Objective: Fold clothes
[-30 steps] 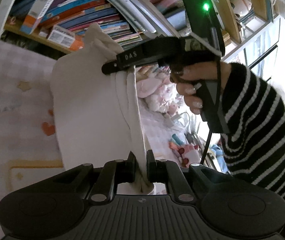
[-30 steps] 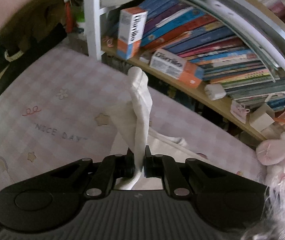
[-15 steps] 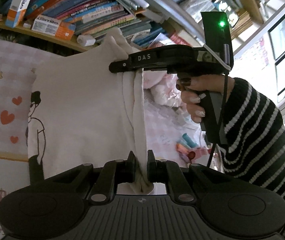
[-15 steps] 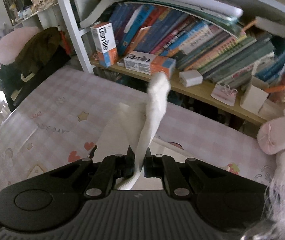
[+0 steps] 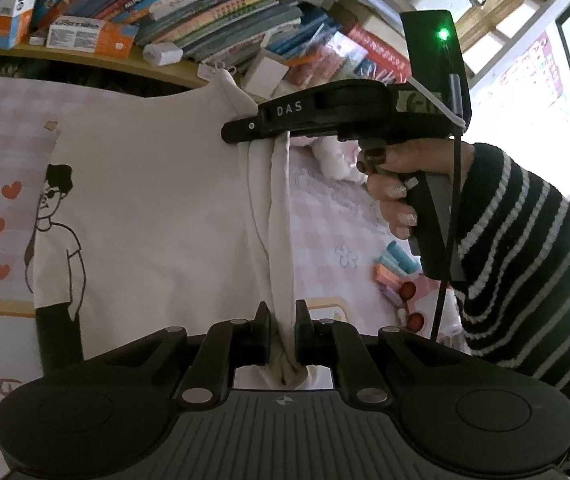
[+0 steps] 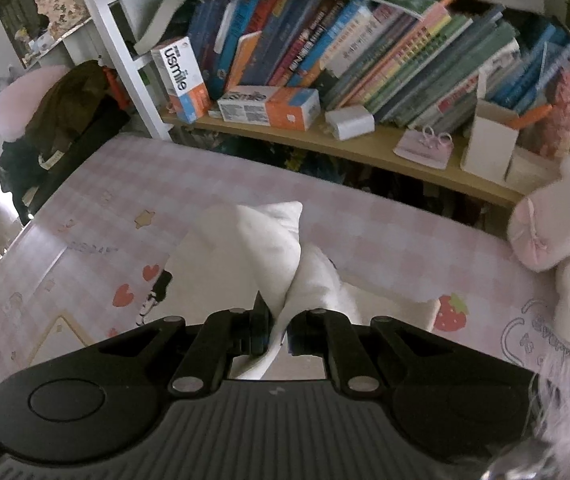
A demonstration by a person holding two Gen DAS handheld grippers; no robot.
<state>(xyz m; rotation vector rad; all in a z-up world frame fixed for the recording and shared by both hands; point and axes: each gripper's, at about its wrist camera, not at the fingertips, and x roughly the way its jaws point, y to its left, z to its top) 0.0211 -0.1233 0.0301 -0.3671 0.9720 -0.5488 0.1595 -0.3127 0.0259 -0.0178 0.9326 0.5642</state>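
A white T-shirt (image 5: pixel 157 208) with a printed cartoon figure hangs spread over the pink checked table (image 5: pixel 345 220). My left gripper (image 5: pixel 282 312) is shut on one bunched edge of it. In the left wrist view my right gripper (image 5: pixel 245 132) is shut on the other end of the same edge, held by a hand in a striped sleeve. In the right wrist view my right gripper (image 6: pixel 277 312) pinches the shirt (image 6: pixel 269 248), which drapes down onto the table (image 6: pixel 385 236).
A wooden shelf (image 6: pixel 385 152) with books and boxes runs along the far side of the table. A pink plush toy (image 6: pixel 557 236) lies at the right. Dark clothes (image 6: pixel 65 120) hang at the left.
The shirt has spread out wider between the two grippers, showing its printed figure. The right gripper has come down lower toward the table, and the shirt's top edge has dropped with it.
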